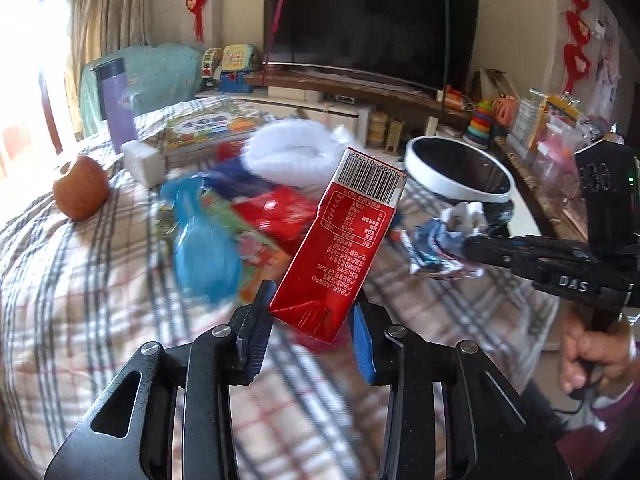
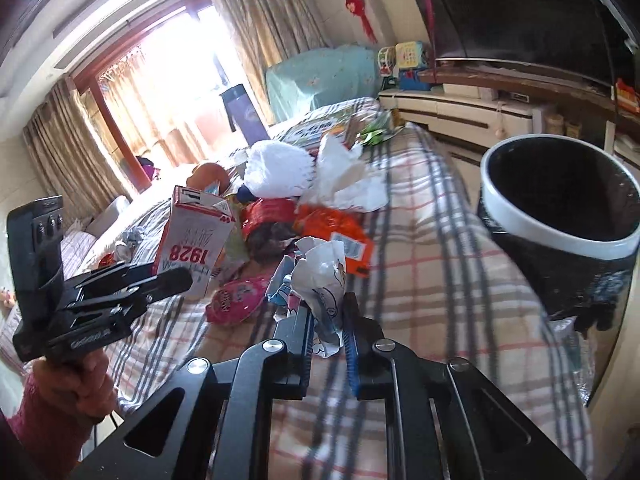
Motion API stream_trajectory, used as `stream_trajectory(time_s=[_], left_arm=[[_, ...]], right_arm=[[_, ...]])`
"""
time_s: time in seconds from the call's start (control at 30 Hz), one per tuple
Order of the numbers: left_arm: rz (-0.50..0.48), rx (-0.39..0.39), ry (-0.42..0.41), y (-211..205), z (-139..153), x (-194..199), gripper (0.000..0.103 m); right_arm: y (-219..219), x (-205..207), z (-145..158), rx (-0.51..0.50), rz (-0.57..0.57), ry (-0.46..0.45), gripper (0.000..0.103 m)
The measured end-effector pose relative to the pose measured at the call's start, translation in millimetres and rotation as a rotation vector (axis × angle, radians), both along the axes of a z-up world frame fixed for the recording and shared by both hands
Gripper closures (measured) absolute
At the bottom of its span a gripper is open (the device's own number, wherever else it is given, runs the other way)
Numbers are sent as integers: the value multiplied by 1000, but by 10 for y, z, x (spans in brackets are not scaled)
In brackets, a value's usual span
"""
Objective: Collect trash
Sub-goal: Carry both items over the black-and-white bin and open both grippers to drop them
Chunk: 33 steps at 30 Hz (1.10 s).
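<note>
My left gripper (image 1: 312, 304) is shut on a red drink carton (image 1: 344, 236) and holds it tilted above the plaid-covered table (image 1: 100, 300); the carton also shows in the right wrist view (image 2: 192, 240). My right gripper (image 2: 328, 316) is shut on a crumpled printed paper wrapper (image 2: 320, 276), which also shows in the left wrist view (image 1: 444, 244), held above the table. A black bin with a white rim (image 1: 460, 172) stands past the table's right edge; in the right wrist view the bin (image 2: 560, 216) is to the right of the paper.
Loose wrappers lie on the table: red (image 2: 268, 212), orange (image 2: 340, 236), pink (image 2: 236, 300), white tissue (image 2: 348, 176), blue bag (image 1: 204, 240). An apple (image 1: 82, 188), a purple bottle (image 1: 116, 104), books (image 1: 208, 128) and a white fluffy item (image 1: 292, 152) sit further back. A TV (image 1: 368, 24) stands behind.
</note>
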<state>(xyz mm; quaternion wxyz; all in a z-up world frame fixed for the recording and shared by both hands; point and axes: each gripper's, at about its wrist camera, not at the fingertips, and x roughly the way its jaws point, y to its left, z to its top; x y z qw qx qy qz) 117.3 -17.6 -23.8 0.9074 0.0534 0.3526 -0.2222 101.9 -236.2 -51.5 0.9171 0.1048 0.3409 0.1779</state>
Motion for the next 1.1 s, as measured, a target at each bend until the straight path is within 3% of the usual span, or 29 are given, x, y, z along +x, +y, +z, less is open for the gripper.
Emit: stream_trajectory(time_s=[0.53, 1.1], left_arm=[[-80, 17, 82, -969, -48, 128, 69], [-141, 45, 103, -1677, 25, 376, 69]], right_arm=[[-724, -58, 154, 2, -158, -30, 90], [-1335, 24, 241, 8, -282, -49, 89]])
